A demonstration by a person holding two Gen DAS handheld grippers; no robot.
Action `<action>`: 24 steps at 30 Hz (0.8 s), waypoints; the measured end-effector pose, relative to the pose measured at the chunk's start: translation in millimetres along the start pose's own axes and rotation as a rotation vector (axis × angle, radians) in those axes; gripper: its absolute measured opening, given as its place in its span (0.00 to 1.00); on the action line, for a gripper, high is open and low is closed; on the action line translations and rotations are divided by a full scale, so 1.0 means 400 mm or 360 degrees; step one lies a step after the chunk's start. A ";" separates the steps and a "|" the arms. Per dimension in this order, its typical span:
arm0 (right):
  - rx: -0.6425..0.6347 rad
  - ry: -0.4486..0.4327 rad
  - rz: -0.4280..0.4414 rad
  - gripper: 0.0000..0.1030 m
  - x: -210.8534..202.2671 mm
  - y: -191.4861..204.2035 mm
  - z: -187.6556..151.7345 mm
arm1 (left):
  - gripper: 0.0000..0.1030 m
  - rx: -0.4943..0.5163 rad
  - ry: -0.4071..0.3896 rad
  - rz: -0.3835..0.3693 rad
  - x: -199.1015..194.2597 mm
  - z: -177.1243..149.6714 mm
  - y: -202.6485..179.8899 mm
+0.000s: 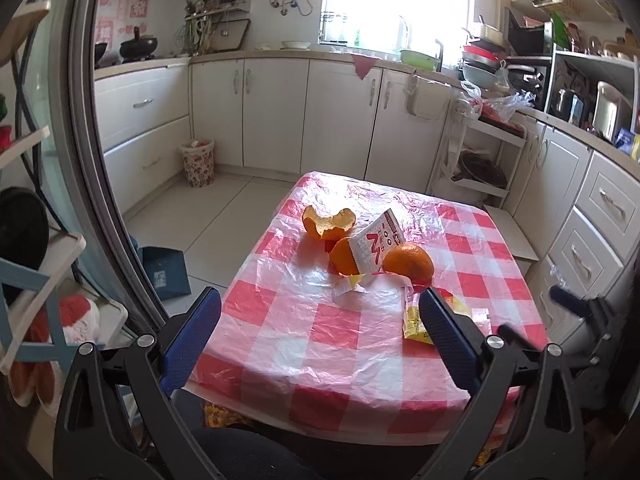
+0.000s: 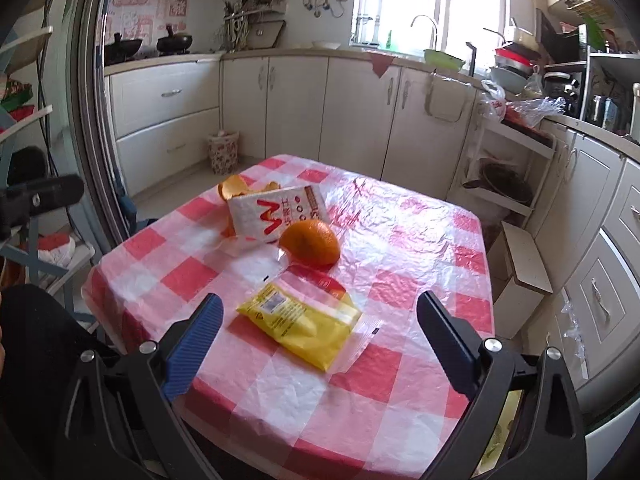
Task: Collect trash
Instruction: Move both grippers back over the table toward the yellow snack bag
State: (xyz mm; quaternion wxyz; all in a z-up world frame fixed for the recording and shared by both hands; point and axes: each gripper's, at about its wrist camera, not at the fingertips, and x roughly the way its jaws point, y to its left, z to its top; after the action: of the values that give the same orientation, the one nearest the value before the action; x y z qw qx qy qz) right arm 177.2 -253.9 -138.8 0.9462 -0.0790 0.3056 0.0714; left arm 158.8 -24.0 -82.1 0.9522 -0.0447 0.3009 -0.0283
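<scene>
sitting on a small table point(image 2: 420, 240) with a red and white checked plastic cover: bits of trash, all close together near the middle.

lying flat at the near side, between the two spread fingers of the right gripper point(image 2: 320, 328): a yellow wrapper point(image 2: 300, 324) with a clear plastic edge. gaping wide open, gripping nothing, hanging just over the near edge of the table.

resting a bit farther back: an orange peel half point(image 2: 310, 242), round side up. leaning right behind it, touching it: a white carton point(image 2: 276, 212) with red marks. peeking out behind the carton: a curled orange peel point(image 2: 232, 186).

hovering over the near left part of the table: the left gripper point(image 1: 320, 320), also wide open and holding nothing. showing in this view too: the curled peel point(image 1: 328, 222) farthest back, another peel piece point(image 1: 342, 256) tucked against the left of the carton point(image 1: 370, 246), and a small torn white scrap point(image 1: 348, 288) just in front of them. peeking past the right finger: a bit of the yellow wrapper point(image 1: 416, 322).

standing on the floor in the far corner by the white cupboards point(image 1: 276, 112), well apart from the table: a flowery trash bin point(image 1: 198, 162).
</scene>
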 end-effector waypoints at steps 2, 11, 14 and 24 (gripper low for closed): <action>-0.0083 0.0074 0.0005 0.91 0.030 0.021 -0.007 | 0.92 -0.0030 0.0006 -0.0006 0.001 0.000 0.011; -0.0111 0.0269 0.0088 0.91 0.127 0.046 -0.017 | 0.92 -0.0018 0.0006 0.0004 0.001 0.000 0.014; -0.0141 0.0347 0.0130 0.91 0.173 0.065 -0.015 | 0.92 0.0005 -0.0005 0.0018 -0.004 0.000 0.015; -0.0036 0.0531 0.0273 0.77 0.312 0.073 -0.022 | 0.92 -0.0053 -0.0001 0.0034 -0.007 0.008 0.057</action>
State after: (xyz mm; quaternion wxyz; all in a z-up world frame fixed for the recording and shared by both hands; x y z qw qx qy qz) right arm 267.0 -216.3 -222.6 0.8719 -0.0742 0.4630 0.1411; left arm 158.8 -1.0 -80.3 0.9517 -0.0575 0.3014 -0.0132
